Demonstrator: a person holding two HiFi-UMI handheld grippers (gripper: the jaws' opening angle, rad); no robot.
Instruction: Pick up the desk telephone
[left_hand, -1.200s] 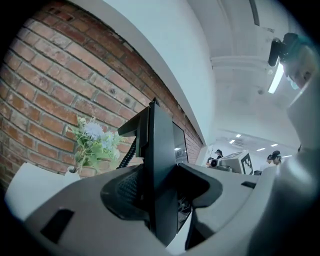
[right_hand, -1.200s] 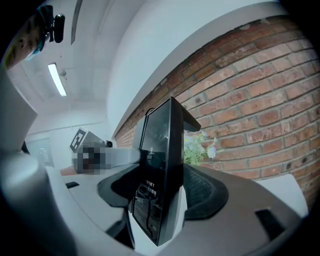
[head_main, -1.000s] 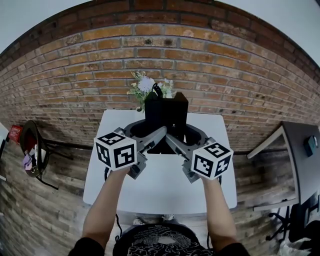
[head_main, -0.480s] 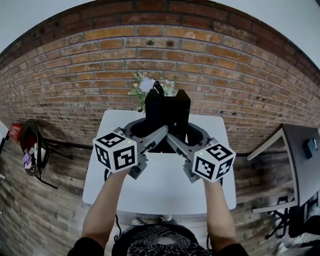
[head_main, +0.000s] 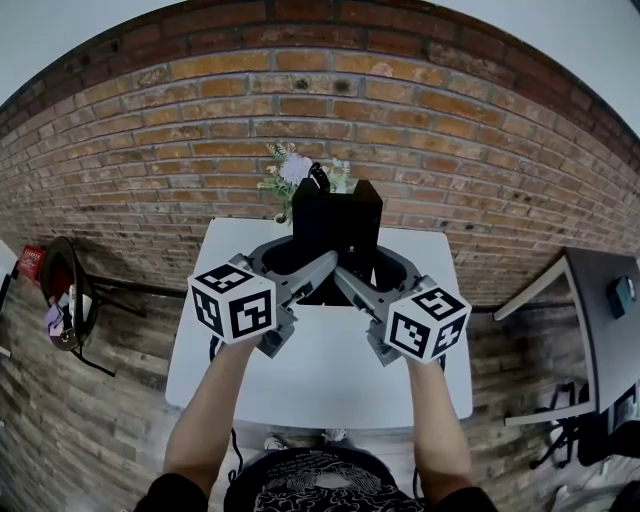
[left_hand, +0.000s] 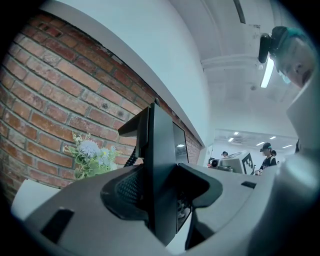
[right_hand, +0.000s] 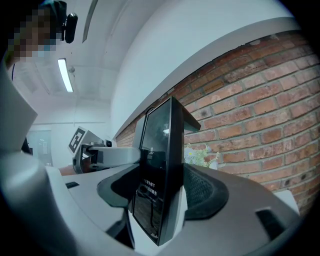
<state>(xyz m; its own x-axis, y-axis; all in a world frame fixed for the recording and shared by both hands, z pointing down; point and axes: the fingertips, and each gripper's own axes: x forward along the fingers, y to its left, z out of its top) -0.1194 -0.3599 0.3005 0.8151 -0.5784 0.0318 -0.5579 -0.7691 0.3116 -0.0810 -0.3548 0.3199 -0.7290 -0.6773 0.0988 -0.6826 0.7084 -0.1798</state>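
The desk telephone (head_main: 335, 225) stands upright over the far half of the white desk (head_main: 320, 370), in front of the flowers (head_main: 290, 170), and has hardly shifted over the last second. The pickup looks secured and held rather than still in progress. The left gripper (head_main: 298, 268) and right gripper (head_main: 372, 272) each clamp one side edge of it, jaws set wide with the pads pressing on the black body.

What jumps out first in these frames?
A black desk telephone stands upright at centre, clamped from both sides by the left claw and the right claw, over the far part of a white table. A red brick wall fills the background, with a small bunch of flowers just behind the phone.
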